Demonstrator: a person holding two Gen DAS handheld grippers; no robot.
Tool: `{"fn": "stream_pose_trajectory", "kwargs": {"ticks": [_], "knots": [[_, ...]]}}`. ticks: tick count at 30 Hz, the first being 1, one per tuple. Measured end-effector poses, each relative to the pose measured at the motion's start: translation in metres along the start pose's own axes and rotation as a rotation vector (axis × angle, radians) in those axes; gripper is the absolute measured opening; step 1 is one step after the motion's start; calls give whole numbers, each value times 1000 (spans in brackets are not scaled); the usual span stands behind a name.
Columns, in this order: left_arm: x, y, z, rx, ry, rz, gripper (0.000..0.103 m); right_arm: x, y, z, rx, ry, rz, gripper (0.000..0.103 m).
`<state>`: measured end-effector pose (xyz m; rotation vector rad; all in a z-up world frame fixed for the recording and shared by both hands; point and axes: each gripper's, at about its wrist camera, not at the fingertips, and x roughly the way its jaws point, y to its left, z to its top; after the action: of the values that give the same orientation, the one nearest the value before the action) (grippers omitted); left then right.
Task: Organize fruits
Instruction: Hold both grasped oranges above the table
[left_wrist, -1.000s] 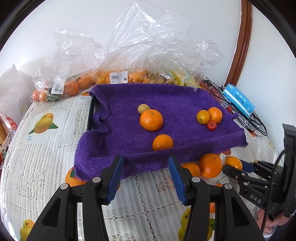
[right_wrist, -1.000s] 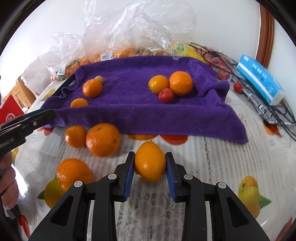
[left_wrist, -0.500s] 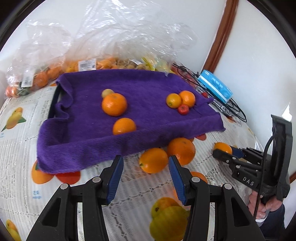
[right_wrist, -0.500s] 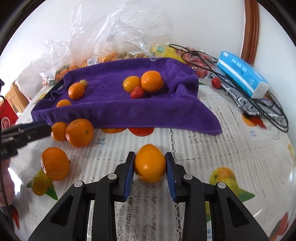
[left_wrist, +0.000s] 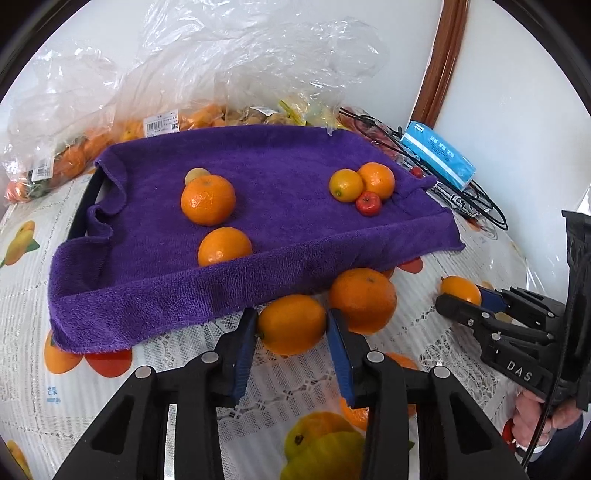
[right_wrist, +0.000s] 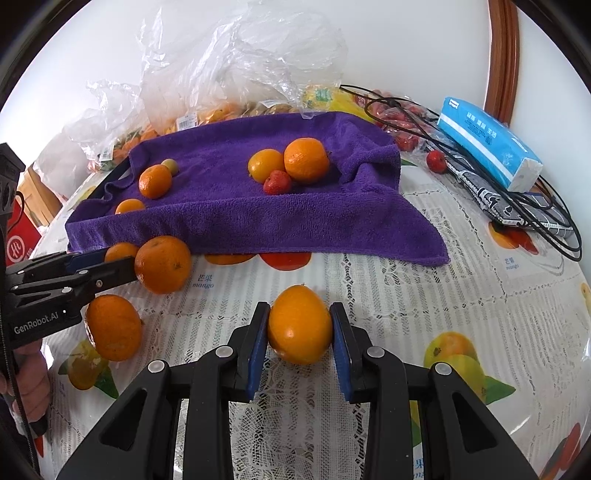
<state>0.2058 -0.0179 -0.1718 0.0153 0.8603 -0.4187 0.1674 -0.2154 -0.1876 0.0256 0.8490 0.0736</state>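
A purple towel covers a tray and carries a large orange, a smaller orange, two more oranges and a small red fruit. In front of the towel, my left gripper is closing its jaws on an orange on the tablecloth, and both blue pads touch its sides. A bigger orange lies just right of it. My right gripper is shut on another orange low over the cloth. One more loose orange lies to its left.
Clear plastic bags of fruit stand behind the towel. A blue tissue pack and black cables lie at the right. The lace tablecloth has printed fruit. A hand holds the right gripper's handle.
My left gripper moved right and down to the orange in front of the towel, and its jaws narrowed around it. My right gripper drew back from the towel with its orange.
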Motion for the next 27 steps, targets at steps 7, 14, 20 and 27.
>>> {"fn": "stream_pose_trajectory", "kwargs": {"ticks": [7, 14, 20, 27], "knots": [[-1, 1, -1, 16, -1, 75, 36, 0, -1, -1, 4, -1, 6, 33], [2, 7, 0, -17, 10, 87, 37, 1, 2, 0, -10, 3, -11, 33], [1, 6, -1, -17, 16, 86, 36, 1, 1, 0, -4, 2, -2, 33], [1, 6, -1, -17, 14, 87, 36, 1, 0, 0, -2, 2, 0, 33]]}}
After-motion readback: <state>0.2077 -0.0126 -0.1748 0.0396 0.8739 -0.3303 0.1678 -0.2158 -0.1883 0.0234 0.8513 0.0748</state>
